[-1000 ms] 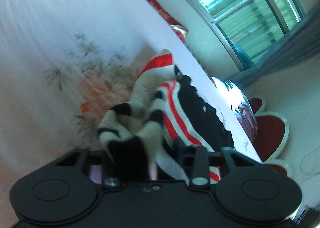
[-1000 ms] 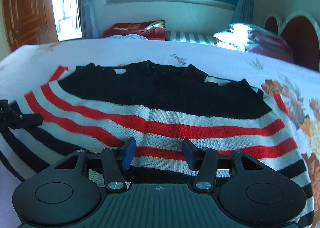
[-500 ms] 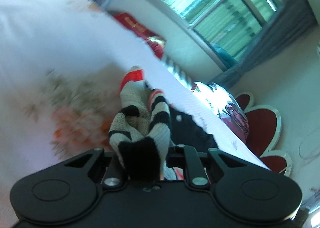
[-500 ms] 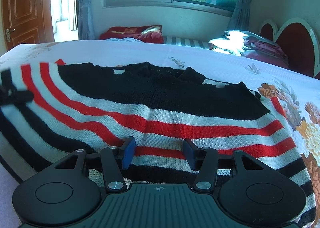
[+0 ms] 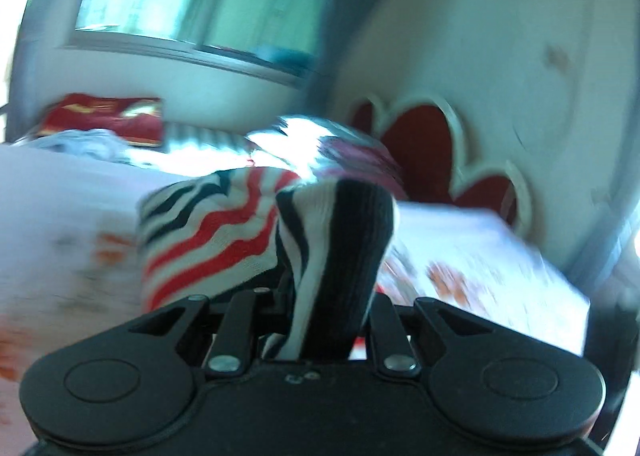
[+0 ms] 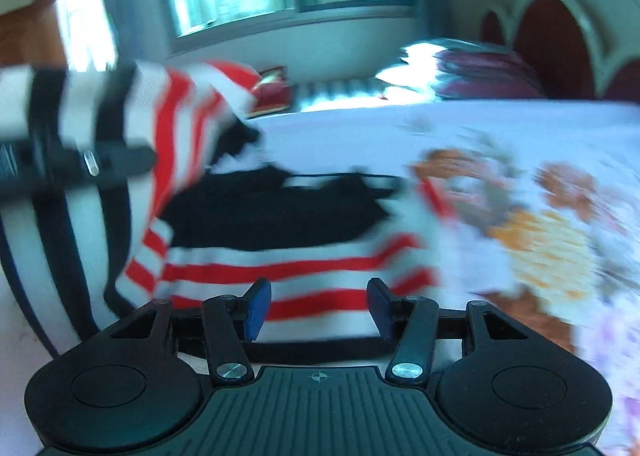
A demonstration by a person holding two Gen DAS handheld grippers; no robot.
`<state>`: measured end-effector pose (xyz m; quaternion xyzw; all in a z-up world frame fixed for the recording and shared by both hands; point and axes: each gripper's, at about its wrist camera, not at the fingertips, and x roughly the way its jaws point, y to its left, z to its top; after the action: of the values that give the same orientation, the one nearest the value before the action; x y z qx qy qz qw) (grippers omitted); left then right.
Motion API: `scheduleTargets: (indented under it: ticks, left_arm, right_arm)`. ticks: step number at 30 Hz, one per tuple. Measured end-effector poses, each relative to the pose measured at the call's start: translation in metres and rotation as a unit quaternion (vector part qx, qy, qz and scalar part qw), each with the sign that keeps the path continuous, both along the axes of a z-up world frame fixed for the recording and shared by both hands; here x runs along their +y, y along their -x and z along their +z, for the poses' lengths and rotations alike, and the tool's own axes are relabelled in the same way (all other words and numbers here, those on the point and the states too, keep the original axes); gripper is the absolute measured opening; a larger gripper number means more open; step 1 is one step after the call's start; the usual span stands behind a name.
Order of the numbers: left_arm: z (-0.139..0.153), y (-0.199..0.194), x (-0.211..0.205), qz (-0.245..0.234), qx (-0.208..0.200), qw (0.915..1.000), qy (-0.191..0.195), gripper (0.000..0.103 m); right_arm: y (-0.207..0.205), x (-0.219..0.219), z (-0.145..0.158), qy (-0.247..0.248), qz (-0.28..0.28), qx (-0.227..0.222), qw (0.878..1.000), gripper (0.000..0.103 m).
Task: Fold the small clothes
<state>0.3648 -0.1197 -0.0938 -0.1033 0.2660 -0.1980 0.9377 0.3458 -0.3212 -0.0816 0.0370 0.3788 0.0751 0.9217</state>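
Observation:
A small knitted sweater [image 6: 280, 216] with red, white and black stripes and a black top part lies on the floral bedsheet [image 6: 540, 184]. My left gripper [image 5: 316, 312] is shut on the sweater's striped edge [image 5: 332, 256] and holds it raised; the fabric hides its fingertips. In the right wrist view the left gripper [image 6: 72, 164] shows at the left, carrying the lifted striped side over the rest of the sweater. My right gripper [image 6: 318, 308] is open, its blue pads [image 6: 256, 308] low over the sweater's near striped hem. Both views are motion-blurred.
The bed runs back to a red and white headboard [image 5: 432, 152] on the right. Shiny pillows [image 6: 472, 68] and a red cushion [image 5: 108, 120] lie at the far side under a window [image 5: 208, 4]. A wooden door [image 6: 28, 36] is at far left.
My left gripper has lifted the sweater's left side and swung it up and to the right over the garment. The right gripper stays open at the near hem, turned slightly right.

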Motion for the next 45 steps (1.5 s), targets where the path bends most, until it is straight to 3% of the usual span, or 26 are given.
scheduleTargets:
  ticks: [4, 5, 6, 7, 8, 9, 14, 17, 20, 24, 27, 28, 29, 30, 34, 41, 43, 45]
  left_arm:
    - [-0.042, 0.002, -0.062, -0.078, 0.047, 0.9917, -0.090, 0.027]
    - [-0.050, 0.007, -0.072, -0.086, 0.046, 0.9877, -0.122, 0.030]
    - [-0.053, 0.014, -0.077, -0.091, 0.029, 0.9844, -0.148, 0.041]
    - [-0.053, 0.022, -0.078, -0.100, 0.016, 0.9824, -0.157, 0.048]
    - [-0.051, 0.030, -0.078, -0.113, 0.014, 0.9818, -0.152, 0.062]
    - [-0.048, 0.036, -0.076, -0.121, 0.014, 0.9821, -0.144, 0.067]
    - [-0.023, 0.049, -0.054, -0.122, 0.015, 0.9860, -0.113, 0.067]
    - [-0.007, 0.051, -0.026, -0.079, 0.013, 0.9939, -0.077, 0.067]
    - [0.002, 0.050, 0.004, -0.024, 0.001, 0.9973, -0.070, 0.067]
    - [-0.003, 0.040, 0.030, 0.025, 0.016, 0.9957, -0.088, 0.067]
    - [-0.011, 0.031, 0.045, 0.055, 0.038, 0.9944, -0.082, 0.067]
    - [-0.013, 0.025, 0.047, 0.060, 0.045, 0.9941, -0.078, 0.067]
    - [-0.016, 0.021, 0.047, 0.064, 0.049, 0.9939, -0.075, 0.067]
    - [-0.018, 0.018, 0.047, 0.067, 0.054, 0.9935, -0.074, 0.067]
    - [-0.024, 0.009, 0.050, 0.073, 0.071, 0.9933, -0.054, 0.067]
    - [-0.024, -0.003, 0.038, 0.063, 0.072, 0.9952, -0.023, 0.066]
    - [-0.025, -0.003, 0.030, 0.050, 0.067, 0.9961, -0.026, 0.066]
    - [-0.032, -0.003, 0.023, 0.040, 0.072, 0.9961, -0.031, 0.066]
  right_arm:
    - [0.007, -0.052, 0.004, 0.006, -0.035, 0.013, 0.999, 0.053]
    - [0.008, -0.061, 0.004, 0.005, -0.041, 0.016, 0.999, 0.053]
    - [0.010, -0.070, 0.006, 0.001, -0.045, 0.017, 0.999, 0.053]
    - [0.011, -0.077, 0.009, -0.006, -0.047, 0.016, 0.999, 0.053]
    - [0.013, -0.081, 0.011, -0.011, -0.048, 0.013, 0.999, 0.053]
    - [0.013, -0.085, 0.015, -0.014, -0.049, 0.009, 0.999, 0.053]
    - [0.002, -0.087, 0.028, -0.092, -0.025, 0.013, 0.995, 0.053]
    - [-0.008, -0.075, 0.027, -0.137, 0.001, 0.033, 0.990, 0.053]
    - [-0.020, -0.063, 0.019, -0.170, 0.013, 0.061, 0.984, 0.053]
    - [-0.038, -0.055, -0.004, -0.167, -0.001, 0.101, 0.981, 0.068]
    - [-0.044, -0.053, -0.011, -0.166, 0.005, 0.105, 0.981, 0.067]
    - [-0.045, -0.051, -0.011, -0.165, 0.007, 0.103, 0.981, 0.065]
    - [-0.046, -0.049, -0.012, -0.164, 0.009, 0.101, 0.981, 0.056]
    - [-0.048, -0.047, -0.013, -0.166, 0.013, 0.104, 0.980, 0.035]
    - [-0.047, -0.045, -0.013, -0.160, 0.014, 0.088, 0.983, 0.022]
    - [-0.026, -0.051, 0.029, -0.100, 0.025, -0.017, 0.995, 0.018]
    - [-0.022, -0.056, 0.026, -0.079, 0.017, -0.024, 0.996, 0.018]
    - [-0.024, -0.063, 0.010, -0.076, 0.005, 0.001, 0.997, 0.018]
